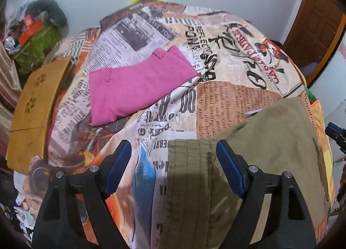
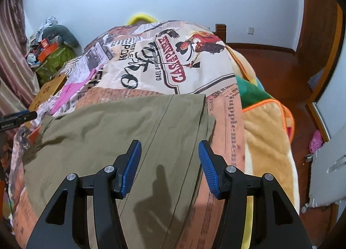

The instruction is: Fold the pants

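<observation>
Olive-green pants [image 1: 270, 140] lie spread flat on a bed with a newspaper-print cover [image 1: 227, 71]. My left gripper [image 1: 173, 144] hangs open over their stitched end, and the cloth lies below the jaws, apart from the blue pads [image 1: 229, 168]. In the right wrist view the same pants [image 2: 103, 136] stretch to the left. My right gripper [image 2: 169, 144] stands open above their right part, near a long seam, with nothing pinched. A folded pink garment [image 1: 134, 84] rests further back on the bed.
A cardboard box [image 1: 36, 106] sits at the bed's left edge, with a cluttered green-covered stand [image 1: 36, 47] behind it. A plush orange and green blanket [image 2: 266, 132] hangs off the bed's right side. Beyond it are a wooden floor [image 2: 281, 71] and a pink slipper [image 2: 315, 140].
</observation>
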### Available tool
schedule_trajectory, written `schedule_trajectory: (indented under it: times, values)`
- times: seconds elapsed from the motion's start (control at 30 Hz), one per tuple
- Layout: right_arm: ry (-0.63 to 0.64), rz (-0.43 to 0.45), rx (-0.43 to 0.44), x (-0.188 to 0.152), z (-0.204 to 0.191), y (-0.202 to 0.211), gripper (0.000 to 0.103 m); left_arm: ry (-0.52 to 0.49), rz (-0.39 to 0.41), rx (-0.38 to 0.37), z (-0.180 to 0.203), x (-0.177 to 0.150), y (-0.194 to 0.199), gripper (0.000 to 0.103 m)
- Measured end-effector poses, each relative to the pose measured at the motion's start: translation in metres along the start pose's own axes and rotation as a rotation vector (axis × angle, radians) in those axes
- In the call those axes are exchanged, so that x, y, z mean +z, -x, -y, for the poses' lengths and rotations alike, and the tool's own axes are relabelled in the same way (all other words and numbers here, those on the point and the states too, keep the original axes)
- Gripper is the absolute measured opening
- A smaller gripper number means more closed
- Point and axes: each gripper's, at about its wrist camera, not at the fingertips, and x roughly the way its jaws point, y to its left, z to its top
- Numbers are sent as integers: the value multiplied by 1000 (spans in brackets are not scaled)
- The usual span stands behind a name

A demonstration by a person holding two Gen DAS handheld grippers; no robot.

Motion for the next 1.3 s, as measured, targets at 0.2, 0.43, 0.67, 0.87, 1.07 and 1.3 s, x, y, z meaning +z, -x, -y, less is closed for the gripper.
schedule_trajectory:
  times: [0.2, 0.43, 0.67, 0.87, 1.07, 1.3]
  values:
    - [-22, -43, 8, 20, 17, -47, 51, 12, -52, -62, 2, 8, -29, 81]
    - [-33, -63, 13, 40, 27, -79, 51, -3, -80, -75, 8, -1, -54, 81]
    - [21, -112, 19, 33, 22, -111, 51, 71, -46, -66, -4, -4, -60, 81]
    - [19, -105, 20, 29, 28, -110, 49, 106, -30, 3, -7, -9, -64, 81]
    - [48, -130, -27, 32, 23, -110, 49, 127, -63, 9, -10, -8, -70, 83]
    - [83, -119, -25, 44, 6, -70, 49, 17, -24, 58, 5, -3, -32, 82]
